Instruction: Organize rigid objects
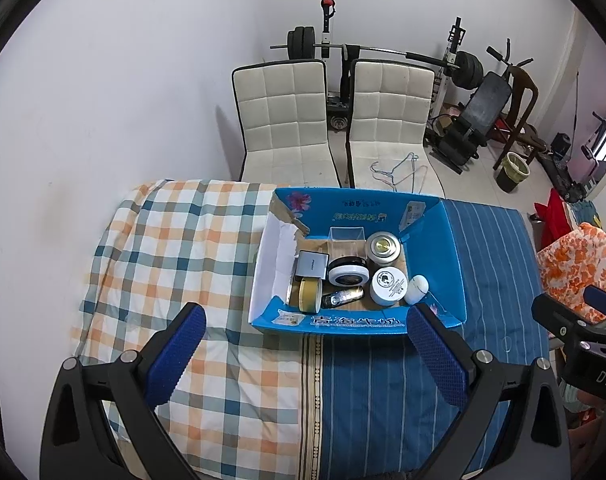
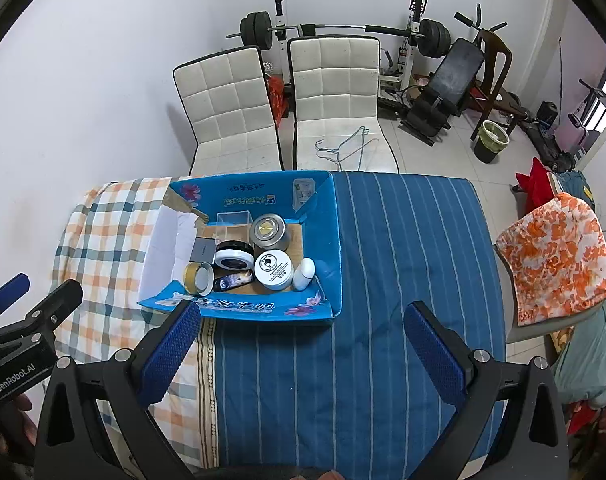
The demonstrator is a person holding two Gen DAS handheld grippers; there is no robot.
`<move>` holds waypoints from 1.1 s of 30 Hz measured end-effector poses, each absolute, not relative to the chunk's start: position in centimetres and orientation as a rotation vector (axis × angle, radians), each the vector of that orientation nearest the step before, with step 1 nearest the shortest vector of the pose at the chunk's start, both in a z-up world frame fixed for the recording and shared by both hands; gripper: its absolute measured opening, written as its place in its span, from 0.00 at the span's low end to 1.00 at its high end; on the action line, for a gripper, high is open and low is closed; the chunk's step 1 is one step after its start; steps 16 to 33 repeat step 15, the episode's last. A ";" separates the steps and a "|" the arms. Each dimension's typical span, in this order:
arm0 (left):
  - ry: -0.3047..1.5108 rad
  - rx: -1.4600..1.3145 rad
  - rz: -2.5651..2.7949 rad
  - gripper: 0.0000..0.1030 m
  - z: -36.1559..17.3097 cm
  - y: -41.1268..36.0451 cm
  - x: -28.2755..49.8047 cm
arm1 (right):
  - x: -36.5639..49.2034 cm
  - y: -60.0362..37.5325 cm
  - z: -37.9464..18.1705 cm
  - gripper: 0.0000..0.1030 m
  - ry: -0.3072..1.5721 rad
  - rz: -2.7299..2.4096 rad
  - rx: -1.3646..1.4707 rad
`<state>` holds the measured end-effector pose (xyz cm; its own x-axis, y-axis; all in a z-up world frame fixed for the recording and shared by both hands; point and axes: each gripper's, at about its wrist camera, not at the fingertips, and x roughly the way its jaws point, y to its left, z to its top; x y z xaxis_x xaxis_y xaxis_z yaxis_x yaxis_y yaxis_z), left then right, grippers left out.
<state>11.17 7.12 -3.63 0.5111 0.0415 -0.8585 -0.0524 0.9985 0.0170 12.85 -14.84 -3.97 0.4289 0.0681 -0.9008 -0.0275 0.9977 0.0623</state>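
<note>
1. Both pairs of blue-padded fingers stand wide apart and hold nothing: the left gripper [image 1: 305, 338] hangs above the near edge of the box, the right gripper [image 2: 303, 336] above the bare striped cloth just right of it.
2. An open blue cardboard box [image 1: 355, 322] with Chinese lettering sits on the table where a checked cloth [image 1: 175, 240] meets a blue striped cloth [image 1: 495, 264].
3. All the rigid things lie inside the box: a clear plastic box [image 1: 345, 236] at the far wall, a silver round tin [image 1: 383, 249] with a gold centre beside it, and a grey rectangular device [image 1: 312, 265] to the left.
4. In the middle is a black-and-white round case [image 1: 348, 273]; right of it a white jar [image 1: 388, 285] with a printed lid, then a small white bottle [image 1: 416, 289] against the right wall.
5. Near the front wall a roll of gold tape [image 1: 308, 295] stands on edge, with a dark tube [image 1: 342, 297] lying just beside it.
6. Two white padded chairs [image 1: 287, 120] stand behind the table, wire hangers [image 1: 399, 170] on the right one, and a barbell rack [image 1: 367, 52] against the wall.
</note>
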 end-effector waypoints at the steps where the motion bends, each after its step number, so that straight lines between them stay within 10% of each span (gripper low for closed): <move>1: 1.033 -0.014 0.055 1.00 -3.6 7.2 11.2 | 12.9 -14.8 -4.0 1.00 1.126 0.058 0.038; 33: 1.023 -0.022 0.046 1.00 -3.4 7.3 11.3 | 13.1 -14.7 -3.8 1.00 1.125 0.055 0.046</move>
